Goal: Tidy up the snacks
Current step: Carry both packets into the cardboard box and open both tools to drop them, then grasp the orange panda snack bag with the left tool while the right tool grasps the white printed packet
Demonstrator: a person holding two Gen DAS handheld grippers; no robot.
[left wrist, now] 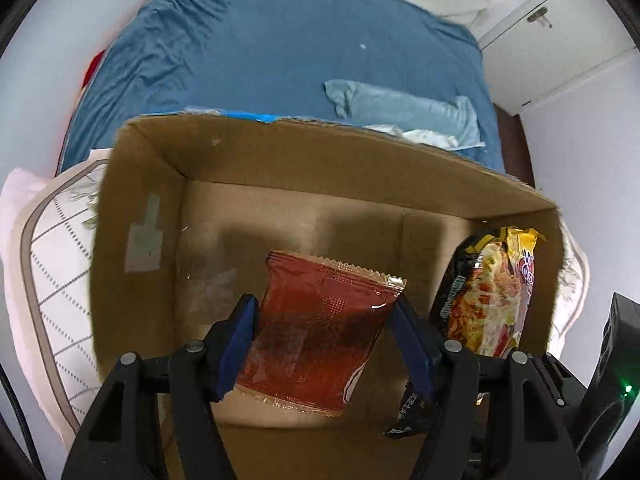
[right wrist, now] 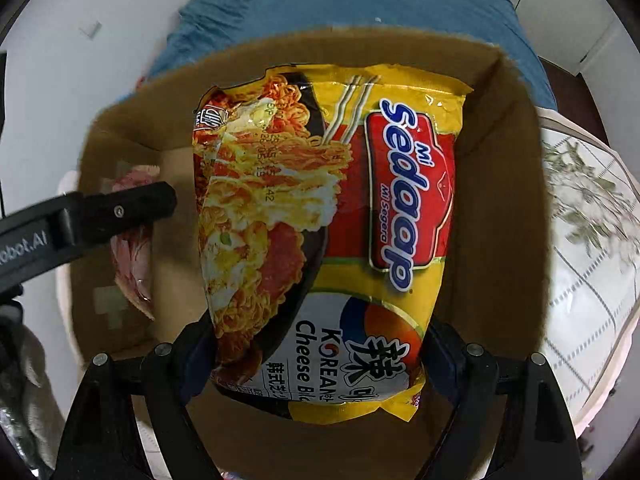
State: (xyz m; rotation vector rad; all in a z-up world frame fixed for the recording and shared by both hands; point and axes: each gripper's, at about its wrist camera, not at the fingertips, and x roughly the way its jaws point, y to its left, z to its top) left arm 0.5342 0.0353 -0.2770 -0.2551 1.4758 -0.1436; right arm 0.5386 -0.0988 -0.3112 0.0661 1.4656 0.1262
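While cardboard box (left wrist: 168, 208) walls hem both packets, blue bedsheet (left wrist: 280, 48) behind

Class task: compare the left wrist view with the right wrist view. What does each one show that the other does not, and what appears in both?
Only the left wrist view shows the left gripper shut on the red packet, a light blue pillow and a cupboard door. Only the right wrist view shows the noodle packet's Sedaap label, clamped in the right gripper. Both show the cardboard box, both packets over it, and the blue bedsheet.
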